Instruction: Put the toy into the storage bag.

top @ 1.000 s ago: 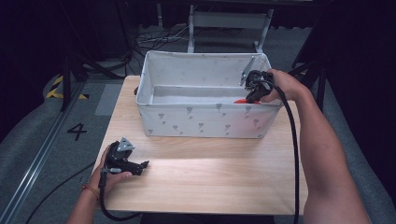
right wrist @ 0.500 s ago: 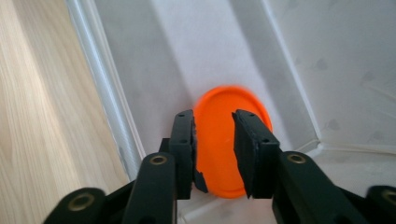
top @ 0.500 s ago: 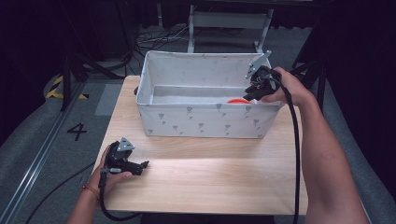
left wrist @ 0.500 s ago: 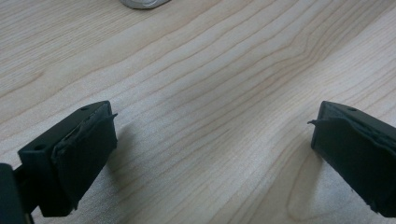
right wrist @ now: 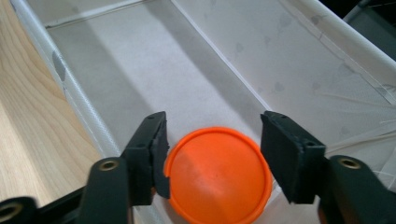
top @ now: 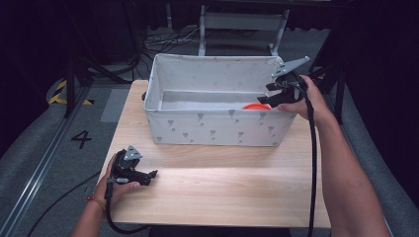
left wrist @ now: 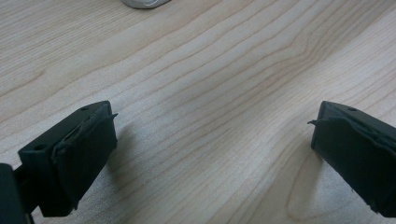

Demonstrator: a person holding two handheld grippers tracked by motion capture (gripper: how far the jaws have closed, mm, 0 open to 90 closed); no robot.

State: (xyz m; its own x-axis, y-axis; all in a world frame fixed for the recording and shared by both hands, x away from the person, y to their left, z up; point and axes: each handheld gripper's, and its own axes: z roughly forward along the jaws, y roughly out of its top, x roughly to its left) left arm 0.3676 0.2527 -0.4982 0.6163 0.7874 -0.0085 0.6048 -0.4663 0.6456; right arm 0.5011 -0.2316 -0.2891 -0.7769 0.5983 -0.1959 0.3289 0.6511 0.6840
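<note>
A white fabric bin (top: 217, 126) with small grey marks stands at the back of the wooden table (top: 222, 182). An orange round disc (right wrist: 218, 173) lies flat on the bin's floor at its right end (top: 255, 105). My right gripper (top: 271, 94) hangs over the bin's right rim, open, its jaws wide apart above the disc and not touching it (right wrist: 214, 161). My left gripper (top: 149, 175) rests on the table near the front left corner, open, with bare wood between its jaws (left wrist: 212, 140).
The bin's near wall (right wrist: 70, 93) runs along the left of the right gripper view. A grey round object's edge (left wrist: 142, 3) shows at the top of the left gripper view. Cables and a metal frame (top: 242, 22) lie on the floor behind the table.
The right gripper has risen a little and drifted right over the bin's right end. The orange disc stays on the bin floor. The left gripper has not moved.
</note>
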